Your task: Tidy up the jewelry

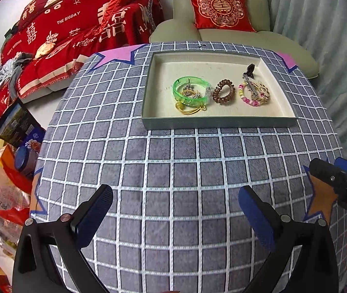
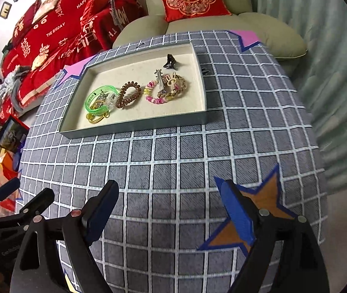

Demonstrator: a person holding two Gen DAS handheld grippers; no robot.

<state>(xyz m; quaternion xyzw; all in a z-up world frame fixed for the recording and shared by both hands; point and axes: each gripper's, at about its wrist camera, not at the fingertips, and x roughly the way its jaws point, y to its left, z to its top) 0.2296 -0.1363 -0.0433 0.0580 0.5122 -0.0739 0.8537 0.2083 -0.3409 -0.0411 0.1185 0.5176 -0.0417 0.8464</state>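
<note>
A shallow grey tray [image 1: 219,122] [image 2: 134,129] with a cream floor rests on the checked tablecloth at the far side. Inside lie a green bangle [image 1: 190,91] [image 2: 99,101] over a yellow hair tie [image 1: 190,109], a brown coil hair tie [image 1: 223,91] [image 2: 128,95], a pink bead bracelet [image 1: 253,95] [image 2: 156,97] with a silver clip across it, and a small black claw clip [image 1: 250,70] [image 2: 171,62]. My left gripper [image 1: 175,210] hangs open over bare cloth near the front edge. My right gripper [image 2: 171,207] is open too, with nothing between its fingers.
An orange star patch [image 2: 258,217] lies under the right gripper's blue finger. Pink star patches [image 1: 117,55] [image 2: 246,36] mark the far corners. A pale armchair with a red cushion [image 1: 219,8] stands behind the table, a red-covered sofa [image 1: 75,24] to the left, boxes and bags [image 1: 14,131] on the floor.
</note>
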